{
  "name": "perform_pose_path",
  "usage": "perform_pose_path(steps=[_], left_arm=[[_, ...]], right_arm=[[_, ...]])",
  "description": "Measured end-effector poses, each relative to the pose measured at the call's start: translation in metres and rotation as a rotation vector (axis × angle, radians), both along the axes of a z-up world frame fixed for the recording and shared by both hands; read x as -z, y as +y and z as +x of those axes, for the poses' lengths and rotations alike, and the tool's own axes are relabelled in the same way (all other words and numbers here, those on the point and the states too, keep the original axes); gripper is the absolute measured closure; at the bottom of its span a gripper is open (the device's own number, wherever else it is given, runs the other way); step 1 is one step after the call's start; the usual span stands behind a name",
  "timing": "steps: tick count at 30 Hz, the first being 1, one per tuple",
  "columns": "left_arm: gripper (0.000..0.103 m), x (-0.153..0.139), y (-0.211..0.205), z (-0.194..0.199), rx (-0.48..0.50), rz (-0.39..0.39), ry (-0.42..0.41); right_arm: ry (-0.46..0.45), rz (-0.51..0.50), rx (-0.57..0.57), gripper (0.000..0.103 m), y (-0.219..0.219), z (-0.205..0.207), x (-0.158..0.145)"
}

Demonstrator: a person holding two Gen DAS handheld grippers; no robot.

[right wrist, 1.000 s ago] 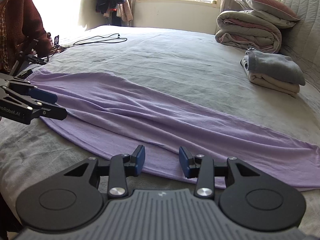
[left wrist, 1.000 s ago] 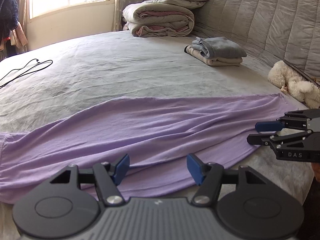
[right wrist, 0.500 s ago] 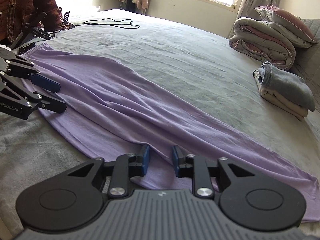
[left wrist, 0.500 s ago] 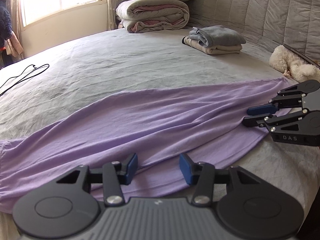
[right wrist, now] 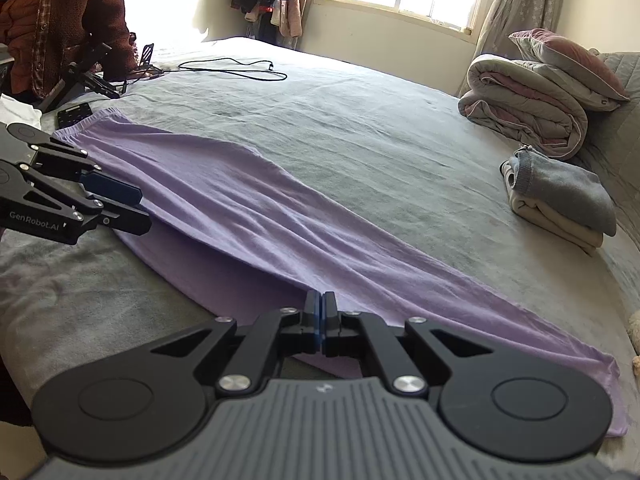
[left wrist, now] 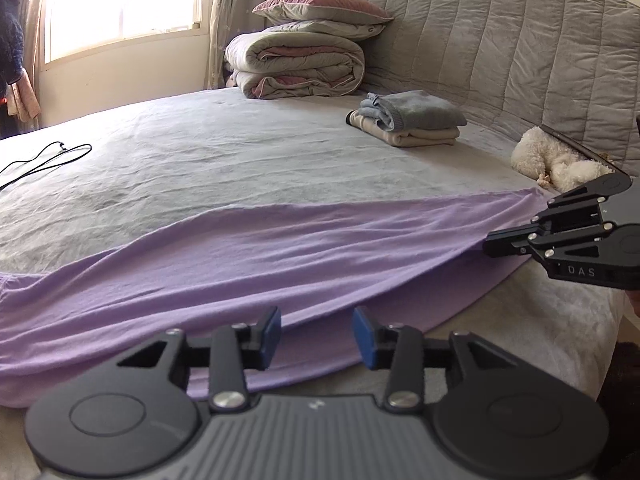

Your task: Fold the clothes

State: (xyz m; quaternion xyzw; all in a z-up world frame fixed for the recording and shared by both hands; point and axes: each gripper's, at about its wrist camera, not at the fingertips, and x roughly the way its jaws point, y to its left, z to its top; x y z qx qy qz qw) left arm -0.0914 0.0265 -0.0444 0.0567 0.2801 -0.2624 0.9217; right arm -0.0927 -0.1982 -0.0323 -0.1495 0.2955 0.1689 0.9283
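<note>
My right gripper (right wrist: 320, 314) has just closed on the near edge of the purple garment (left wrist: 280, 248) — half a second ago it stood apart. My left gripper (left wrist: 316, 334) stays apart over the same edge, so the fold can start once it bites. The garment lies long across the grey bed (left wrist: 200, 160), near the folded clothes (left wrist: 412, 120).

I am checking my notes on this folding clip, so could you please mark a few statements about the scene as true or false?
1. The right gripper has its jaws shut on the purple garment. True.
2. The left gripper is shut too. False: its jaws are open at the garment's near edge.
3. A folded grey garment sits on a beige one near the headboard. True.
4. The black cable lies across the purple garment. False: it lies apart on the grey sheet.
5. The white plush toy sits atop the rolled duvet. False: it lies by the headboard.
</note>
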Motion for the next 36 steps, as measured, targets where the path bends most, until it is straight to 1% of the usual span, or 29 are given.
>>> perform_pose_path(steps=[3, 7, 11, 13, 14, 19, 20, 21, 22, 23, 25, 29, 34, 36], left_arm=[[0.058, -0.002, -0.013, -0.004, 0.037, 0.014, -0.023], [0.058, 0.003, -0.034, -0.004, 0.068, 0.09, -0.053], [0.059, 0.008, -0.051, -0.006, 0.1, 0.168, -0.078], [0.058, 0.008, -0.05, -0.007, 0.1, 0.175, -0.082], [0.058, 0.008, -0.049, -0.007, 0.099, 0.176, -0.083], [0.059, 0.01, -0.041, -0.003, 0.056, 0.141, -0.053], [0.059, 0.012, -0.041, -0.002, 0.052, 0.131, -0.039], [0.059, 0.014, -0.04, -0.002, 0.052, 0.125, -0.025], [0.059, 0.016, -0.04, -0.002, 0.053, 0.125, -0.014], [0.059, 0.018, -0.041, -0.003, 0.055, 0.129, -0.014], [0.059, 0.021, -0.041, -0.005, 0.058, 0.134, -0.018], [0.059, 0.022, -0.036, -0.005, 0.041, 0.092, 0.006], [0.059, 0.022, -0.032, -0.006, 0.029, 0.075, 0.019], [0.059, 0.02, -0.026, -0.004, 0.007, 0.031, 0.055]], right_arm=[[-0.008, 0.01, -0.007, 0.103, -0.001, -0.005, -0.005], [-0.01, 0.008, -0.01, 0.103, -0.001, -0.005, -0.007], [0.009, -0.004, -0.004, 0.103, -0.002, -0.004, -0.003], [0.023, 0.011, 0.002, 0.102, -0.004, -0.003, -0.001], [0.031, 0.023, 0.005, 0.09, -0.005, -0.003, 0.0], [0.072, 0.08, 0.017, 0.086, -0.012, -0.001, 0.005], [0.079, 0.09, 0.02, 0.082, -0.012, 0.0, 0.007], [0.082, 0.099, 0.023, 0.073, -0.011, 0.0, 0.007], [0.083, 0.106, 0.022, 0.069, -0.009, 0.001, 0.008], [0.084, 0.107, 0.018, 0.066, -0.008, 0.002, 0.009], [0.086, 0.109, 0.01, 0.066, -0.005, 0.004, 0.01], [0.091, 0.113, -0.007, 0.066, 0.001, 0.007, 0.013], [0.098, 0.118, -0.027, 0.066, 0.009, 0.012, 0.017], [0.1, 0.12, -0.035, 0.066, 0.012, 0.013, 0.018]])
